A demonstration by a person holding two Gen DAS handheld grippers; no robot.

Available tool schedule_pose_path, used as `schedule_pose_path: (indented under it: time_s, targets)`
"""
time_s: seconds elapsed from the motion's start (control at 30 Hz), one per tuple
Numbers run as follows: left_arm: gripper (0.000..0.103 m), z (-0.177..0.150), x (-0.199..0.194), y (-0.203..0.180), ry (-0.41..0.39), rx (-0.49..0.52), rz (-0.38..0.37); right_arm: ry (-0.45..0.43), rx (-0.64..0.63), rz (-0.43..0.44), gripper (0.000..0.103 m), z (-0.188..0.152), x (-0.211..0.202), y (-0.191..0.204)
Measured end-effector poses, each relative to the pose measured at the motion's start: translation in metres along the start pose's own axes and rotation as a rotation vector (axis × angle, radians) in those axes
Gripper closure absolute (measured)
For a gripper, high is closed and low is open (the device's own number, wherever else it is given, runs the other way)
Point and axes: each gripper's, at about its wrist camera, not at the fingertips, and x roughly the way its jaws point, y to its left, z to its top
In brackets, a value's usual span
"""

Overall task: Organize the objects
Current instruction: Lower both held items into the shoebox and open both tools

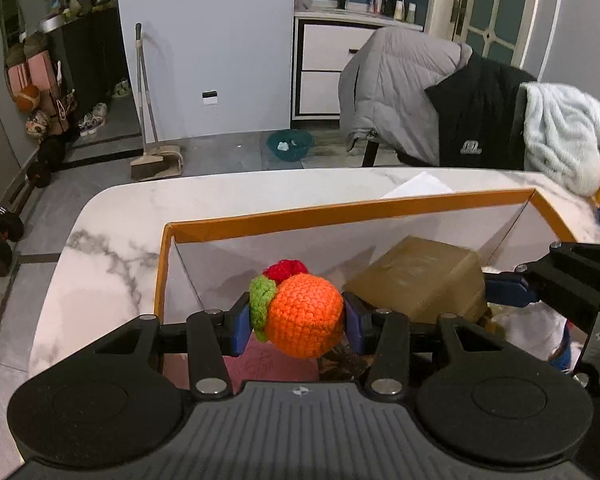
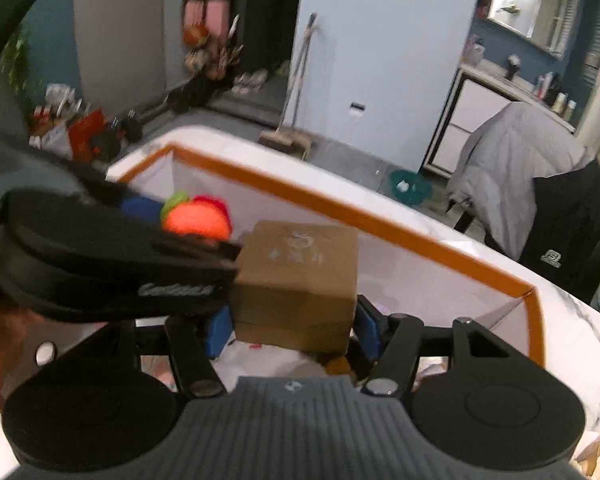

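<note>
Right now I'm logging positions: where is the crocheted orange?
The crocheted orange is clamped in the left gripper, over the orange-rimmed box, left of the cardboard box held by the right gripper.

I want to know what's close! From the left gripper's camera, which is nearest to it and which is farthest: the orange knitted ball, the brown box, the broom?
1. Orange knitted ball: held between the left gripper fingers.
2. Brown box: just right, inside the orange-rimmed bin.
3. Broom: far left, against the wall.
</note>
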Motion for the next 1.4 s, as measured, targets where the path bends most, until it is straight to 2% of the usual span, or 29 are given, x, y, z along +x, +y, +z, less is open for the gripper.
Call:
schedule_pose_path:
  time_s: [0.13,0.3,0.37,0.4,0.43,0.83,1.07,1.17,1.23,1.33,1.4]
  targets:
    - [0.050,-0.001,0.000,-0.002,0.002,0.004,0.008,0.025,-0.002,-0.015,0.042,0.000,0.004,0.000]
    - [0.048,-0.001,0.002,-0.007,0.021,0.034,0.036,0.050,0.065,0.021,0.041,0.000,0.006,-0.012]
    - [0.042,-0.001,0.003,-0.010,0.030,0.047,0.038,0.071,0.089,0.044,0.038,-0.001,0.007,-0.013]
    - [0.031,-0.001,0.004,-0.010,0.038,0.050,0.040,0.083,0.098,0.052,0.028,0.000,0.008,-0.014]
    - [0.030,-0.002,0.005,-0.009,0.046,0.046,0.042,0.096,0.110,0.057,0.023,-0.001,0.010,-0.016]
    - [0.028,-0.002,0.000,-0.002,0.012,0.004,0.037,0.069,0.176,0.071,0.024,-0.007,0.004,-0.022]
    - [0.027,-0.003,-0.003,0.001,-0.012,-0.018,0.023,0.057,0.159,0.032,0.025,-0.006,0.003,-0.018]
    - [0.020,-0.004,-0.008,0.003,-0.040,-0.017,0.001,0.036,0.137,-0.006,0.024,-0.006,-0.001,-0.014]
    - [0.018,-0.006,-0.014,0.005,-0.076,-0.025,-0.006,0.007,0.136,-0.028,0.019,-0.008,-0.005,-0.014]
    - [0.014,-0.011,-0.029,0.004,-0.145,-0.024,-0.008,-0.072,0.144,-0.064,0.014,-0.011,-0.015,-0.014]
    - [0.014,-0.015,-0.041,0.002,-0.191,-0.005,0.015,-0.132,0.146,-0.083,0.009,-0.015,-0.025,-0.013]
